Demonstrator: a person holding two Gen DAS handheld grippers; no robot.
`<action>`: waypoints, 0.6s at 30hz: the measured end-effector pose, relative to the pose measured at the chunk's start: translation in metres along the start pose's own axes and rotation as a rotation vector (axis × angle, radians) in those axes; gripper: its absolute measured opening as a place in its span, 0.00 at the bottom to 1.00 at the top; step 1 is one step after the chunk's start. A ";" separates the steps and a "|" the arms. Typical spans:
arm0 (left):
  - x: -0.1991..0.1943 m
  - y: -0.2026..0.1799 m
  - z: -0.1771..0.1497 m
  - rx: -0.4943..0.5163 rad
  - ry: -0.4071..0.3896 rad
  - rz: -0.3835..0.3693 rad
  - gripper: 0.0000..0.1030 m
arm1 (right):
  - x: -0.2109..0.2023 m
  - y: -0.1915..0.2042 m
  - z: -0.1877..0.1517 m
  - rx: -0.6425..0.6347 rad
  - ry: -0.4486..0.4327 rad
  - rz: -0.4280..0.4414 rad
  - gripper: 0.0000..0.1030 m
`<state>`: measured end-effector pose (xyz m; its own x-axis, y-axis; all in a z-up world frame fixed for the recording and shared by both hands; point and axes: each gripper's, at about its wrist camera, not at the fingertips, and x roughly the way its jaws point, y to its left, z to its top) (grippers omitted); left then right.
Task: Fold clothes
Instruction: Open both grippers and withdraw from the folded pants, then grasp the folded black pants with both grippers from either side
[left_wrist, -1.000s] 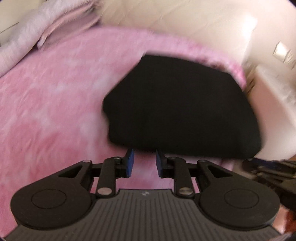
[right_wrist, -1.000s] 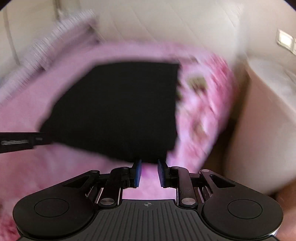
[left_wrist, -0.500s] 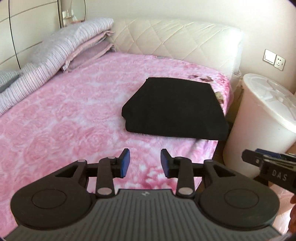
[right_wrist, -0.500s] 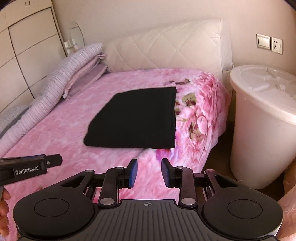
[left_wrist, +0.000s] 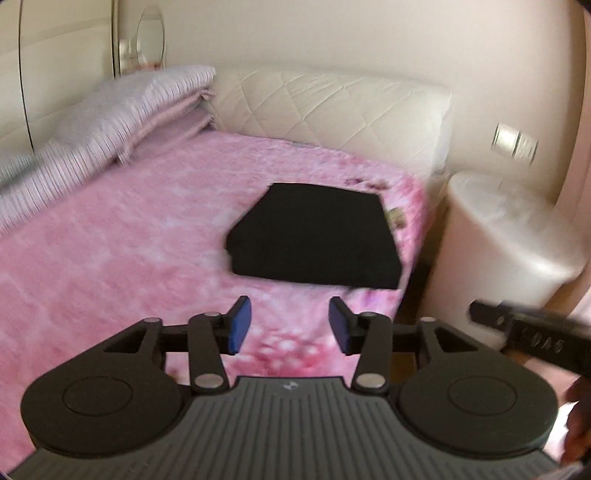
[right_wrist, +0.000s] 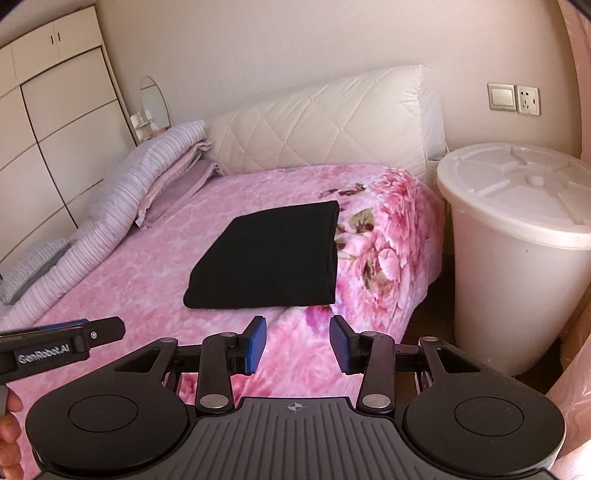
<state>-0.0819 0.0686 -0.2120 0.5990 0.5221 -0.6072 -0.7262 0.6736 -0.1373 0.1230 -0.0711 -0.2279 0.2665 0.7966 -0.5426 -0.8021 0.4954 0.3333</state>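
Far left of your view there's a pile of striped bedding (right_wrist: 110, 206) bunched along the wall side of the bed (right_wrist: 140, 280), nothing you need to touch. Then comes your left claw (left_wrist: 288, 325): blue pads spread wide apart, nothing between them, hanging over the pink blanket short of the clothes. From the other camera you can see just its tip poking in at the lower left.

Middle of everything is the black garment (right_wrist: 269, 254), and honestly it looks folded already: a flat, tidy, roughly rectangular stack sitting on the bed near the right-hand edge, closer to the headboard (right_wrist: 325, 125) than to you. Can't tell what kind of garment it is, it's just solid black.

The bit that matters for whatever you do next: the stack lies straight ahead of both claws, out past the fingertips, touching neither. Its long axis seems to run away from you toward the headboard, with a short edge facing you. It sits a bit right of centre in the left view and a bit left of centre in the right view, so it's basically between the two claws. I'd call it a tie on which is nearer, maybe the right by a hair.

Your right claw (right_wrist: 297, 343) is the same story: jaws wide, holding nothing, over the flowery corner of the blanket.

Off to the right, a white lidded bin (right_wrist: 517, 251) stands on the floor just beside the bed.
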 end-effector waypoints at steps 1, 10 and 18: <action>0.003 0.011 -0.002 -0.092 0.008 -0.056 0.47 | 0.002 -0.003 0.001 0.017 0.007 0.008 0.42; 0.074 0.084 -0.030 -0.718 0.092 -0.218 0.51 | 0.056 -0.071 0.002 0.378 0.116 0.164 0.46; 0.157 0.108 -0.034 -0.992 0.136 -0.259 0.53 | 0.130 -0.116 0.015 0.547 0.160 0.214 0.61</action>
<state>-0.0781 0.2057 -0.3493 0.7784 0.3174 -0.5417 -0.5686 -0.0095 -0.8226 0.2586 -0.0194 -0.3253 0.0121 0.8574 -0.5145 -0.4265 0.4698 0.7729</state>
